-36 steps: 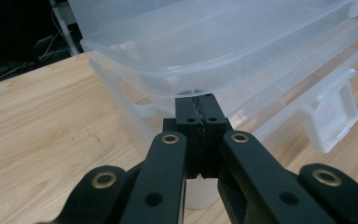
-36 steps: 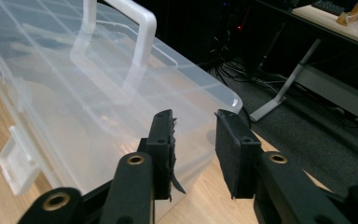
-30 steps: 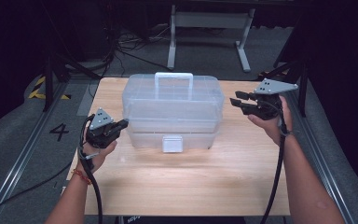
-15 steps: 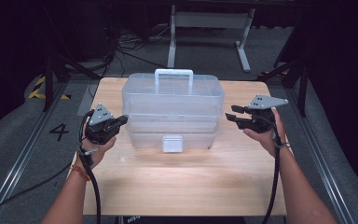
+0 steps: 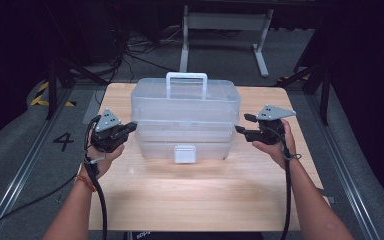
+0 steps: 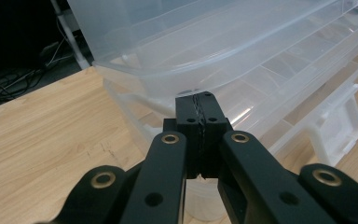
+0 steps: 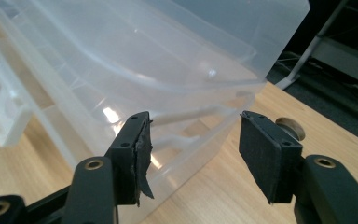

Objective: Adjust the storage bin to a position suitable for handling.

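Lowered right gripper point(image 5: 243, 124) flanks clear, white-latched box point(image 5: 185, 117)

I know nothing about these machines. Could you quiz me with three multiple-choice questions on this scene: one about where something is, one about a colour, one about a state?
1. Where does the clear plastic storage box stand?
A. on the wooden table, between the two tongs
B. on the grey floor
C. on a shelf at the back

2. What colour is the box's front latch?
A. red
B. whitish, see-through
C. black

3. How do the left tongs stand?
A. wide open
B. shut on the box's handle
C. shut, with nothing between them

Answers:
1 A: the high view shows the box on the tabletop, with the left tongs at one end and the right tongs at the other.
2 B: the latch is pale like the box.
3 C: the left gripper view shows the pads pressed together, just short of the box.
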